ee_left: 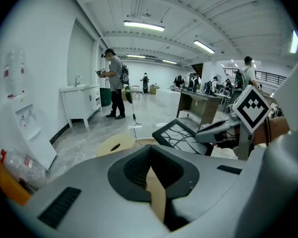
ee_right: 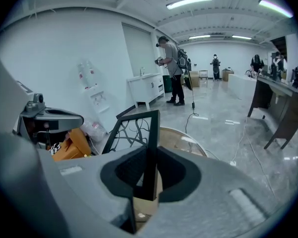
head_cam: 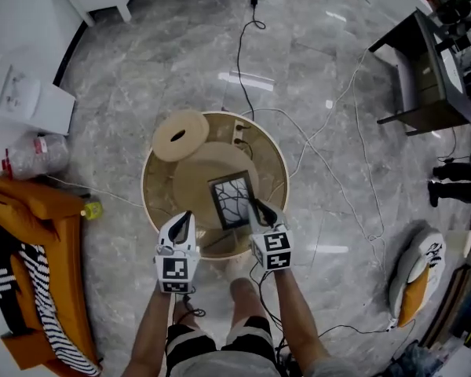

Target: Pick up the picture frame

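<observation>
While right tongs [head_cam: 257,205] clamp picture frame [head_cam: 230,201] edge over round table [head_cam: 148,188], left tongs [head_cam: 188,215] beside, seemingly together

Figure: the person's 2 arms, seen from above. The left forearm [head_cam: 151,328] and right forearm [head_cam: 302,312] reach forward and down, side by side.

Left gripper [head_cam: 185,217]: jaws closed tip to tip, with nothing between them. Its marker cube [head_cam: 175,272] faces up.

Right gripper [head_cam: 257,204]: jaws clamped on 1 edge of the black picture frame [head_cam: 231,201], which extends ahead of the tips. Its marker cube [head_cam: 274,250] also faces up.

The 2 grippers point roughly parallel and do not touch.
</observation>
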A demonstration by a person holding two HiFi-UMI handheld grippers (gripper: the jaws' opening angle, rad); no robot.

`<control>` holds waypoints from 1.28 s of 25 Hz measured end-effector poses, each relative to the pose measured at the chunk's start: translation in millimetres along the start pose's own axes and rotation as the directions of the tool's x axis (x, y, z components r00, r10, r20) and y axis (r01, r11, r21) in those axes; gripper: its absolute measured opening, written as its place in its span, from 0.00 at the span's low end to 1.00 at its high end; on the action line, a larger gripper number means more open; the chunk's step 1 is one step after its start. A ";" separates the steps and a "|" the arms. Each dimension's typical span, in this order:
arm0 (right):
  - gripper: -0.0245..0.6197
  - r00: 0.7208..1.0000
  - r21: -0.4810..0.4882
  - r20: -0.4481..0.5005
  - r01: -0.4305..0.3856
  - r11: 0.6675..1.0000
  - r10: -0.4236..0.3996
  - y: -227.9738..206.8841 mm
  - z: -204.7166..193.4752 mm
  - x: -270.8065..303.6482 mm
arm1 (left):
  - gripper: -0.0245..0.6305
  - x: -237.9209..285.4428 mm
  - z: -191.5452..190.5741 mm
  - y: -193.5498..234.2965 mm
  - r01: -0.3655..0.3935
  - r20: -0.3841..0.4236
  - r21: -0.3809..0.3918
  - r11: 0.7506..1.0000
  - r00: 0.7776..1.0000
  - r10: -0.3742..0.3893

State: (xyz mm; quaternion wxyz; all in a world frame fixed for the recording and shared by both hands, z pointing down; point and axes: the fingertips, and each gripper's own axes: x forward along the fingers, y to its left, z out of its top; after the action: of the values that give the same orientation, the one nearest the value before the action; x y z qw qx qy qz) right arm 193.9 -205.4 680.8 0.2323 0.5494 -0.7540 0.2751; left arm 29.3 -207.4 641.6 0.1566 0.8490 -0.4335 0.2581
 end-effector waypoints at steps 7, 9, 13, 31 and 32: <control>0.14 0.993 0.024 0.102 0.064 0.998 -0.066 8.2 58.7 -66.0 | 0.06 -34.6 69.9 -9.9 0.043 0.077 0.068 0.997 0.996 -0.048; 0.14 0.988 0.037 0.133 0.079 0.996 -0.083 10.7 73.4 -85.2 | 0.06 -45.8 88.5 -14.2 0.053 0.098 0.090 0.995 0.993 -0.062; 0.14 0.973 0.063 0.198 0.106 0.992 -0.117 17.7 100.9 -127.2 | 0.06 -74.2 122.4 -24.6 0.066 0.137 0.122 0.990 0.987 -0.083; 0.14 0.857 0.125 0.416 0.276 0.953 -0.303 59.3 148.3 -314.5 | 0.06 -210.5 198.0 -62.0 0.138 0.281 0.257 0.956 0.936 -0.210; 0.14 0.850 0.131 0.423 0.286 0.949 -0.314 62.2 147.7 -324.1 | 0.06 -217.1 200.0 -64.9 0.144 0.288 0.266 0.953 0.932 -0.221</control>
State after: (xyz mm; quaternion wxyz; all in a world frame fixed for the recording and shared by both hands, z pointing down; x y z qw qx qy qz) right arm 220.8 -62.0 350.0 0.0789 0.7152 -0.6825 0.1284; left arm 36.3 -125.7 350.7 0.0052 0.9286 -0.3372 0.1545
